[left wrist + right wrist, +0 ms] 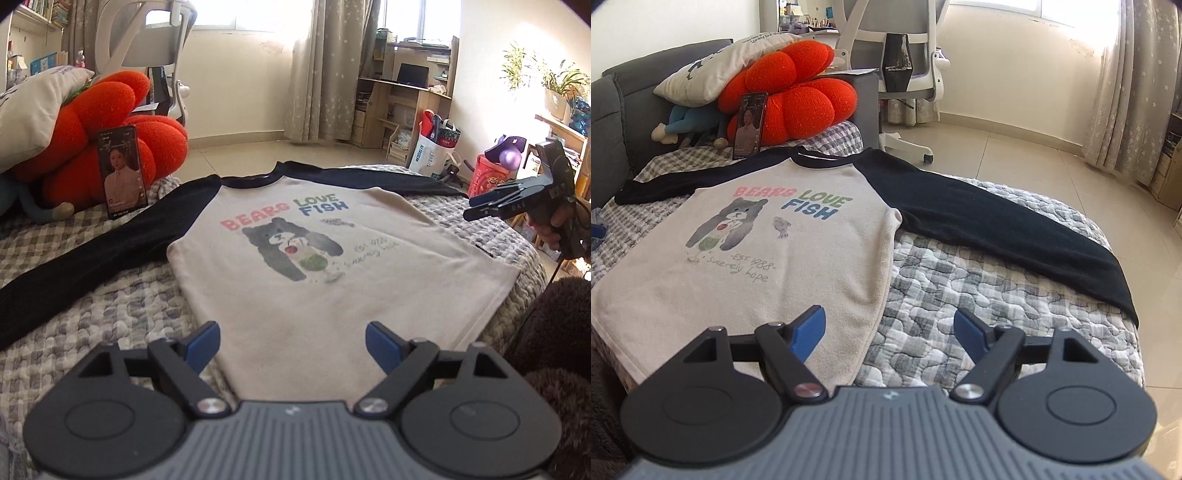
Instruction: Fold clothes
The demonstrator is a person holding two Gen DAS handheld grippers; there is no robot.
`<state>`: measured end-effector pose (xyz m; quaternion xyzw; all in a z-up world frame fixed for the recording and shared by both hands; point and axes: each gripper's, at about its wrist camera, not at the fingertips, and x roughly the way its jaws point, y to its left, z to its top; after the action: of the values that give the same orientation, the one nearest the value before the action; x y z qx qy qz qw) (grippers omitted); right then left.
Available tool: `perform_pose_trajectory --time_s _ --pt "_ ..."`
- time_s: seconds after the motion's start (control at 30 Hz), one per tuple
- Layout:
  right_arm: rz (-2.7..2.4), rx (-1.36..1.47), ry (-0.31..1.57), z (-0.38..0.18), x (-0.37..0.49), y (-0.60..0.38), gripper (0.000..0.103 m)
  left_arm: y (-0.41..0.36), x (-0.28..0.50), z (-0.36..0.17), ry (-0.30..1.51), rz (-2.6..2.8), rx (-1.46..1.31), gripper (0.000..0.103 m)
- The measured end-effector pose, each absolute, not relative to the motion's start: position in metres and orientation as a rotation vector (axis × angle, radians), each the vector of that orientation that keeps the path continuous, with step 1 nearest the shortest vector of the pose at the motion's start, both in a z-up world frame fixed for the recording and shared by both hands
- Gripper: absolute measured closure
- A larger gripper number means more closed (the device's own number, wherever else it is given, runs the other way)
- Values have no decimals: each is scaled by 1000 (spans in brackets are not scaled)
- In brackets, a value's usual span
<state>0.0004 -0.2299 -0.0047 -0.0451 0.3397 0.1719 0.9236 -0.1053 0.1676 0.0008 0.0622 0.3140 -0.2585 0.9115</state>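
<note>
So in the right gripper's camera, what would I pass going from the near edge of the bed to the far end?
Right gripper, open and empty → cream shirt with dark sleeves, flat on the quilt → phone propped upright → orange cushion → white pillow → office chair.

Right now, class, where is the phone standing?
The phone stands upright at the far left of the bed, leaning against the orange cushion, just beyond the shirt's left black sleeve.

Black gripper (blue pads), silver screws
</note>
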Motion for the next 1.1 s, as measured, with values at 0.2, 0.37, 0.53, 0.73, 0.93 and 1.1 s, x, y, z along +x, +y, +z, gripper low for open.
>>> perform_pose_trajectory --time_s 0.2,0.37,0.53,0.73,0.93,1.1 --pt "320 -25 745 -5 13 -247 23 126 -64 17 646 -579 184 16" --pt "278 75 784 -6 31 -268 23 93 -30 24 653 -598 205 16" --pt "213 190 788 -12 54 -295 23 54 8 22 670 -586 246 15" --pt "114 396 796 -28 84 -329 23 18 53 7 676 -590 255 15" --pt "25 532 719 -37 98 -354 23 -1 105 -25 693 -506 204 15" --pt "8 554 682 -38 100 -358 23 18 133 -50 709 -391 106 15"
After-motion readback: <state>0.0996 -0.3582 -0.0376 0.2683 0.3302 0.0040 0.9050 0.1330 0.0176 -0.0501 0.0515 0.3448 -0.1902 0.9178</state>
